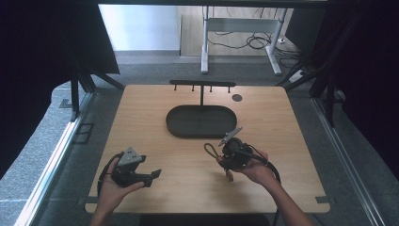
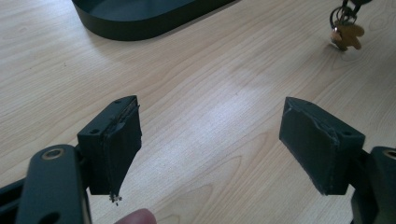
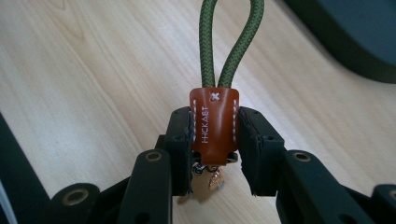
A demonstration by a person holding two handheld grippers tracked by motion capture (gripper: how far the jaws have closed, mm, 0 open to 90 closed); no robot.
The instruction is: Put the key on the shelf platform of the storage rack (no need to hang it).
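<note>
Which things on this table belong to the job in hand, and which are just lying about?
In the job:
keychain, clamped by its leather tab in the right gripper
key stand, probably where the loop goes

Lying about:
left gripper, open and idle
round cap in the table

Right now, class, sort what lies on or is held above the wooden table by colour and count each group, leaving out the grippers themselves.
Black: 1, the oval stand with its hook bar
Green: 1, the cord loop
Brown: 1, the leather tab, clamped in the right gripper
Gold: 1, the small charm
Total: 4
</note>
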